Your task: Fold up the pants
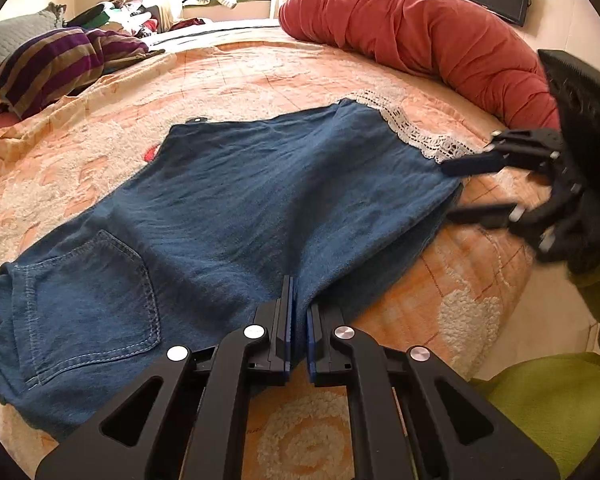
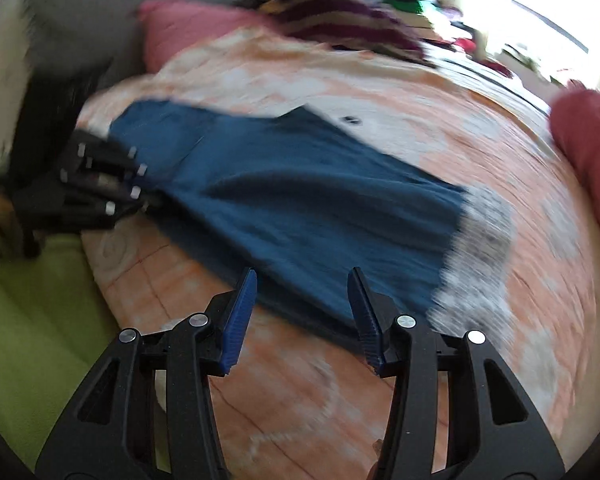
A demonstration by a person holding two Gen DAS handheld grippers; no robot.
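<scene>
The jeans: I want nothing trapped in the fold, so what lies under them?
Under the jeans shows only the orange patterned bedspread, with white lace trim at their hem. Anything beneath the denim itself is hidden.

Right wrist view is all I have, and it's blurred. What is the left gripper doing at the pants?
Observer: The left gripper is shut on the near edge of the blue pants, about midway along it.
Operator: Which way round do the pants lie?
Observer: A back pocket faces up at the end away from your gripper, with a gathered waistband at that edge.
Operator: Is my right gripper holding anything?
Observer: No. The right gripper is open beside the hem corner, with no cloth pinched between its fingers.
Operator: What's the pale patch past the hem?
Observer: A white lace trim lying on the orange bedspread.
</scene>
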